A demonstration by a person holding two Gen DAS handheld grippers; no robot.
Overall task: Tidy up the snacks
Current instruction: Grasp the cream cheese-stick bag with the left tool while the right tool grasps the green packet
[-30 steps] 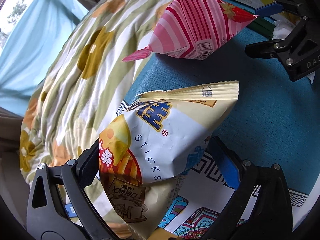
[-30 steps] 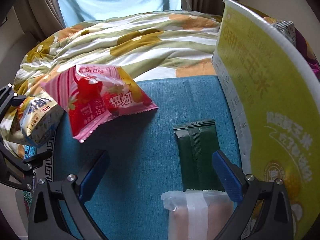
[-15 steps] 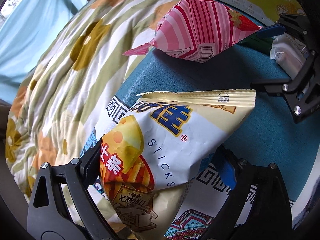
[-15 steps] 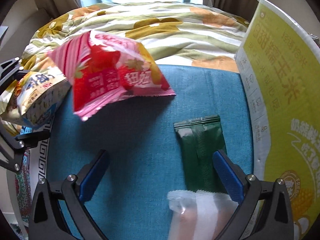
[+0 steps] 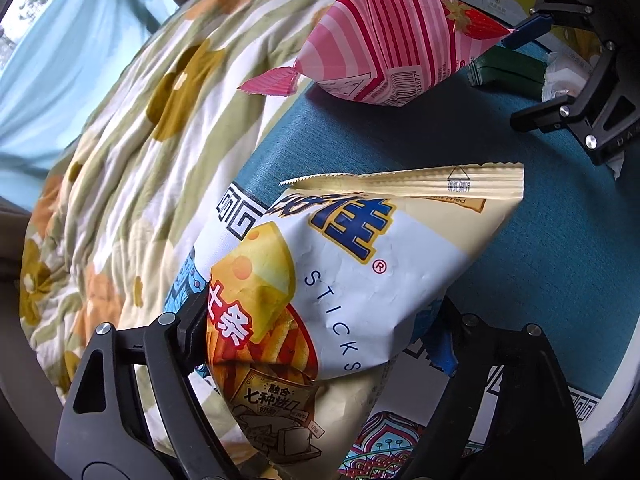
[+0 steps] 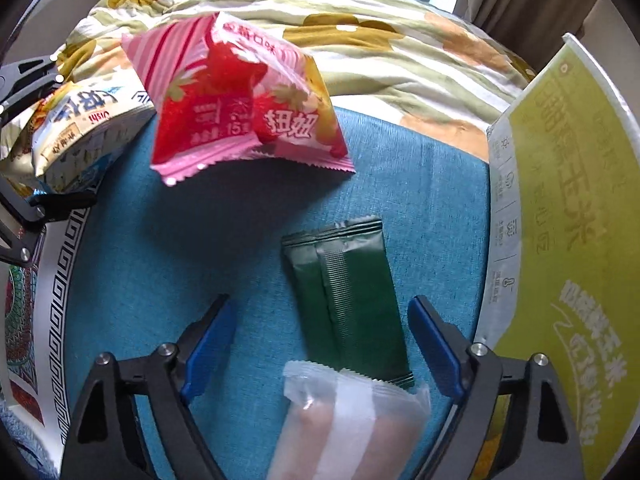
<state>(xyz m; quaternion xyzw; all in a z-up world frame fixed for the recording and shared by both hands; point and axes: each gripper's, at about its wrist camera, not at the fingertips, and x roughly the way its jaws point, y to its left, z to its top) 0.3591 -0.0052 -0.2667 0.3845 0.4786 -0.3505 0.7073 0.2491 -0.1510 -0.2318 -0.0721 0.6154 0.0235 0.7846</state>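
My left gripper (image 5: 320, 320) is shut on a white and yellow cheese sticks bag (image 5: 344, 264), held over the blue cloth (image 5: 560, 264); the bag also shows at the left of the right wrist view (image 6: 80, 132). A pink strawberry snack bag (image 5: 396, 56) lies further off on the cloth, also in the right wrist view (image 6: 236, 104). My right gripper (image 6: 320, 332) is open, low over a dark green packet (image 6: 348, 288) that lies between its fingers. A clear-wrapped white and pink snack (image 6: 348, 428) overlaps the packet's near end.
A large yellow-green bag (image 6: 572, 240) stands at the right edge of the cloth. A flowered quilt (image 6: 360, 40) lies beyond. A patterned box (image 6: 48, 300) with a key-pattern border sits at the left. Curtains and a window are behind.
My right gripper has moved forward over the green packet, which now sits between its fingers. My left gripper still holds the cheese sticks bag, shifted a little toward the cloth.
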